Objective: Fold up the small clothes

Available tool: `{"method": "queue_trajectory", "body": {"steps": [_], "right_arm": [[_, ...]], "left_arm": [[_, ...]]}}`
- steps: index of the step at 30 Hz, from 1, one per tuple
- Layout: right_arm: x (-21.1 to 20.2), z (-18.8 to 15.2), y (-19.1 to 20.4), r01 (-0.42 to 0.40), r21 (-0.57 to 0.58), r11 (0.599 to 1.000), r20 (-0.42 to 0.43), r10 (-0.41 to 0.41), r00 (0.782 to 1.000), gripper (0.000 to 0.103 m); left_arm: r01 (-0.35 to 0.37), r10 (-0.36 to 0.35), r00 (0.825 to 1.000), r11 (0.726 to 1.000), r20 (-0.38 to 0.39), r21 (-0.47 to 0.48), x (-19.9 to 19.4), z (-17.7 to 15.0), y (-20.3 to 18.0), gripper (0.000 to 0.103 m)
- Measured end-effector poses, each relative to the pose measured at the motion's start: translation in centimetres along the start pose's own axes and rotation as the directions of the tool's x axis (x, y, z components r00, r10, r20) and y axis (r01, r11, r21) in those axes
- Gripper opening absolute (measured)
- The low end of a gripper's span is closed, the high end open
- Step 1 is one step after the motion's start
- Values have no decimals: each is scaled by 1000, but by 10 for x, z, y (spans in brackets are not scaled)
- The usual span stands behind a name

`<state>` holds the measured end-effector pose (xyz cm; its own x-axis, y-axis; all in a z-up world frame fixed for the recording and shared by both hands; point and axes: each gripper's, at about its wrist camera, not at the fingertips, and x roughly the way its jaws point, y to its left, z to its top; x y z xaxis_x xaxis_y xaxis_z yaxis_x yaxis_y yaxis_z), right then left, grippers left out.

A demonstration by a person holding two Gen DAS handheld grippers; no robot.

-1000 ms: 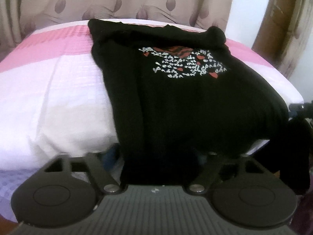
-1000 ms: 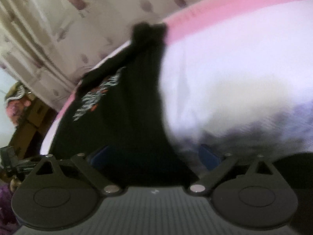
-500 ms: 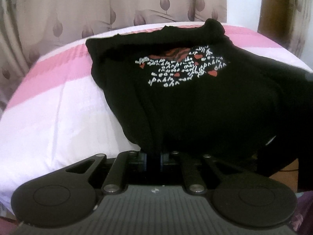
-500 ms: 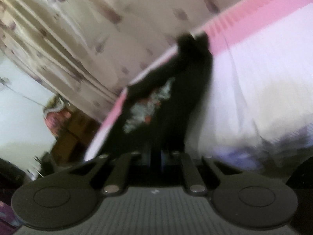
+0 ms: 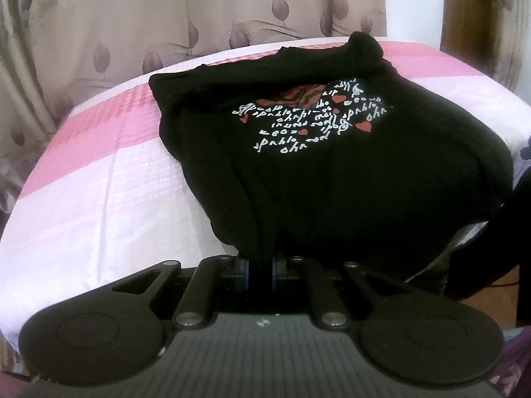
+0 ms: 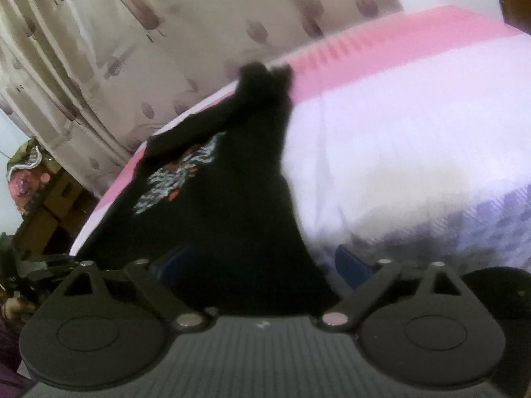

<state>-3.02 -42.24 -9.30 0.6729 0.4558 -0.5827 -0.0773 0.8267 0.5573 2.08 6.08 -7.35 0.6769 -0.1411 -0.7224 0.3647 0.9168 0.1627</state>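
Note:
A small black shirt point(image 5: 332, 172) with a white and red print lies on the pink and white bed point(image 5: 99, 192), its near hem at the bed's front edge. My left gripper point(image 5: 257, 265) is shut on the shirt's near hem. In the right wrist view the same shirt point(image 6: 232, 199) runs from the far pink stripe down between my right gripper's fingers. My right gripper point(image 6: 262, 265) is open, with blue pads point(image 6: 348, 262) spread wide on either side of the cloth. This view is blurred.
Beige leaf-print curtains point(image 5: 199, 16) hang behind the bed. A brown wooden door frame point(image 5: 481, 16) stands at the right. Cardboard boxes and clutter point(image 6: 39, 199) sit left of the bed in the right wrist view. The bed's front edge drops off close to both grippers.
My left gripper closed on the shirt's near hem and stays shut. My right gripper closed on the cloth half a second ago and has now opened again.

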Motion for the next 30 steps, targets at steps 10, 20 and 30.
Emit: {"method": "queue_trajectory", "body": {"steps": [10,20,30], "right_arm": [[44,-9,-13,46,-31,998,-110,-49,993,95],[35,-9,-14,-129,34,991,-60,131,990,10],[-14,8,-21,-270,142,952,89,260,962,8]], "left_arm": [[-10,10,1000,1000,-10,12,2,-1,0,13],[97,-98,995,986,0,-137,0,-2,27,13],[176,-164,984,958,73,-226,-11,2,43,13]]}}
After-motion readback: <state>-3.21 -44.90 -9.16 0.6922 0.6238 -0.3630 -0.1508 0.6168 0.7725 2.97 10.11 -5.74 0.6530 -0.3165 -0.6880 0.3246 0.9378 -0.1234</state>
